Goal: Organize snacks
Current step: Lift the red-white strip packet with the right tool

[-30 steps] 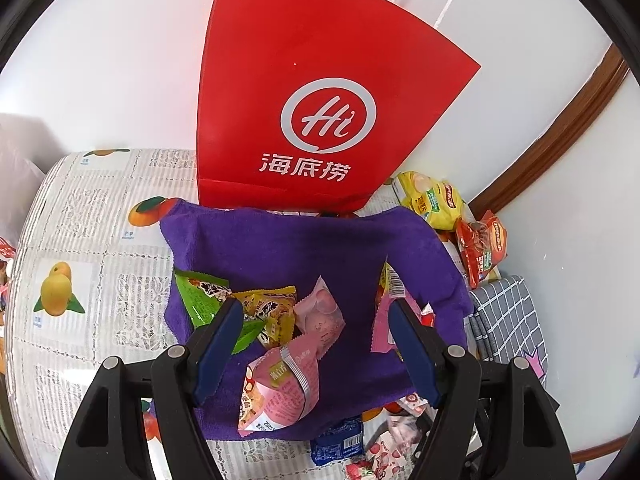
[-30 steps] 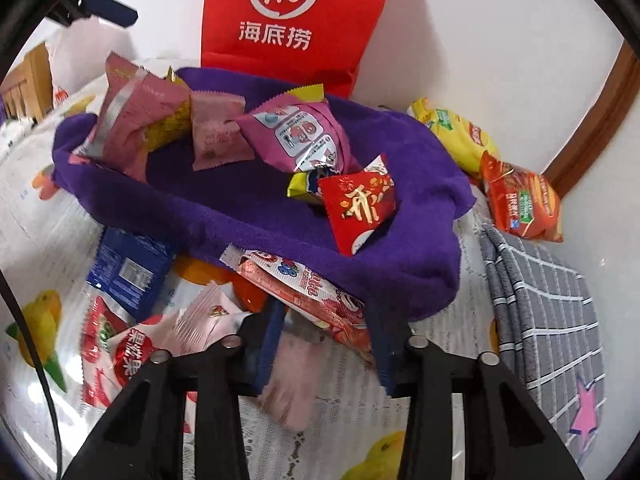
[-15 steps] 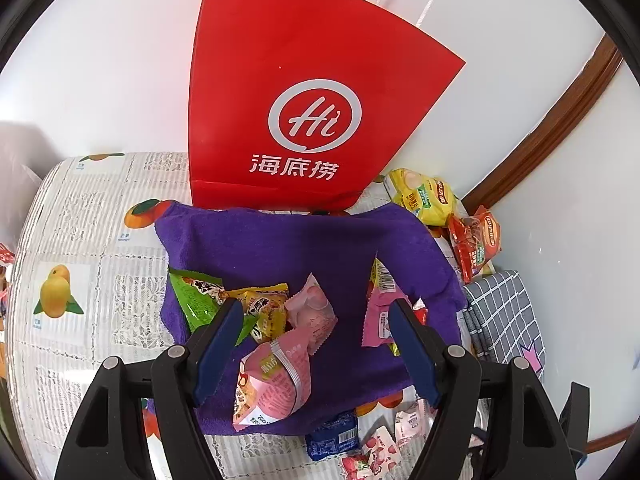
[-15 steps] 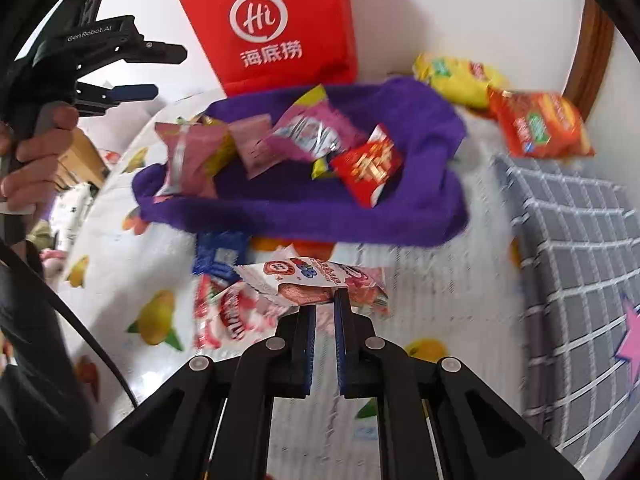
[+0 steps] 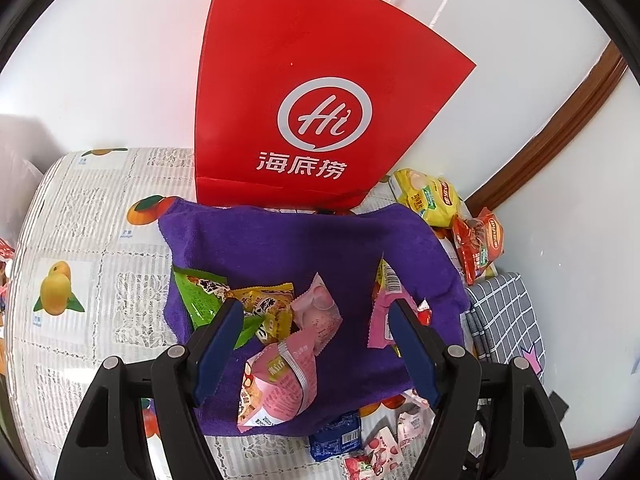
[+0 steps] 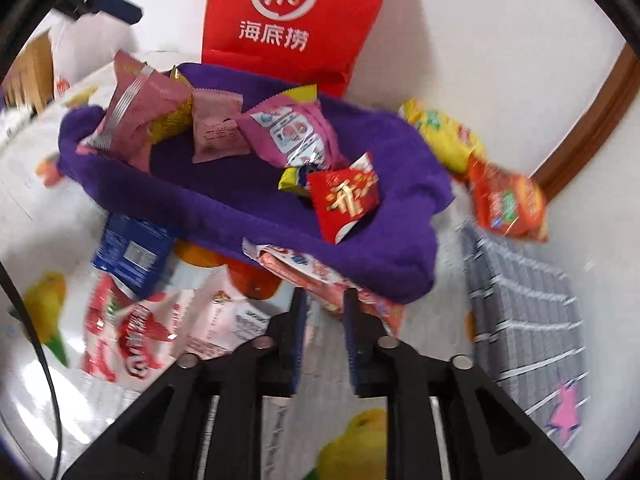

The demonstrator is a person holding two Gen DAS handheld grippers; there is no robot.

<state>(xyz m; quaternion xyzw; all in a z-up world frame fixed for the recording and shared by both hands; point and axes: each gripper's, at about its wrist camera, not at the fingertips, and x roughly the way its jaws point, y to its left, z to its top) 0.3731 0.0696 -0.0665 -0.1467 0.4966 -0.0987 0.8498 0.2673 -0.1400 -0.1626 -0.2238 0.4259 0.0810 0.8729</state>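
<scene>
A purple cloth [image 5: 300, 248] lies on the table and holds several snack packets: green [image 5: 196, 292], yellow [image 5: 268, 304] and pink [image 5: 280, 384]. My left gripper [image 5: 314, 312] hangs open above them and touches none. In the right wrist view a red packet [image 6: 346, 196] lies on the purple cloth [image 6: 224, 196]. A long pink-and-white packet [image 6: 304, 268] sits at the cloth's near edge. My right gripper [image 6: 325, 298] is at that packet. Its jaws are opening, with the packet's end between the tips and the pads off it.
A red paper bag [image 5: 320, 100] stands against the wall behind the cloth. A yellow bag [image 6: 444, 136] and an orange-red bag [image 6: 508, 204] lie at the right. A grey checked cloth [image 6: 528, 304] lies near them. A blue packet [image 6: 128, 252] and red-white packets [image 6: 132, 328] lie left of my right gripper.
My right gripper closed at the long packet and drew back from the cloth. It has since moved in to the cloth's edge and its jaws have parted. The left gripper has kept still.
</scene>
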